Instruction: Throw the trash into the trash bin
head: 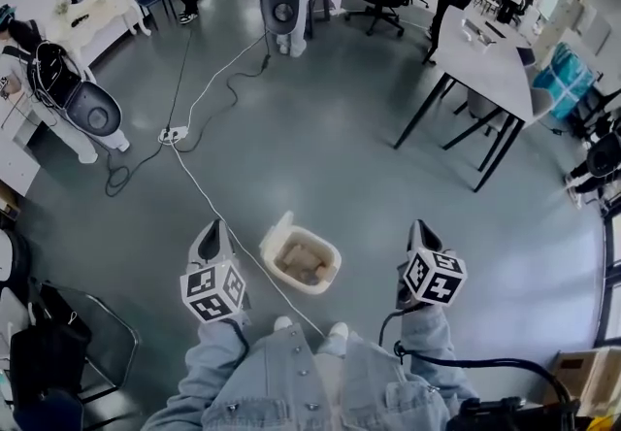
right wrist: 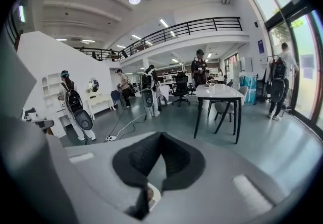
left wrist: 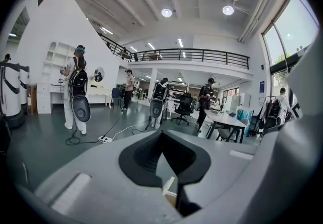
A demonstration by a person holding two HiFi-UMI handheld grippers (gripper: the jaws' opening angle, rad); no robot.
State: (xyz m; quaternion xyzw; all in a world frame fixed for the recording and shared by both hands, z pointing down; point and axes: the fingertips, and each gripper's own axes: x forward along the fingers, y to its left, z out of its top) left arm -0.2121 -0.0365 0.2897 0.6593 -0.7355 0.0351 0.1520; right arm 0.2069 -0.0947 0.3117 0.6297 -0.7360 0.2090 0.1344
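Jaws of the left gripper (head: pixel 213 231) and right gripper (head: pixel 422 231) are both closed and empty. Bin (head: pixel 277 233) stands on the floor below and between them, trash (head: pixel 303 260) already inside. Hazard: the cable (head: pixel 189 165) beside the bin could snag a foot and tip it.

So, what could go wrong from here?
The white cable runs along the floor close past the bin to the person's shoes. A step could catch it, or knock the bin and spill the trash. The left gripper and right gripper are shut and empty, so nothing can drop.
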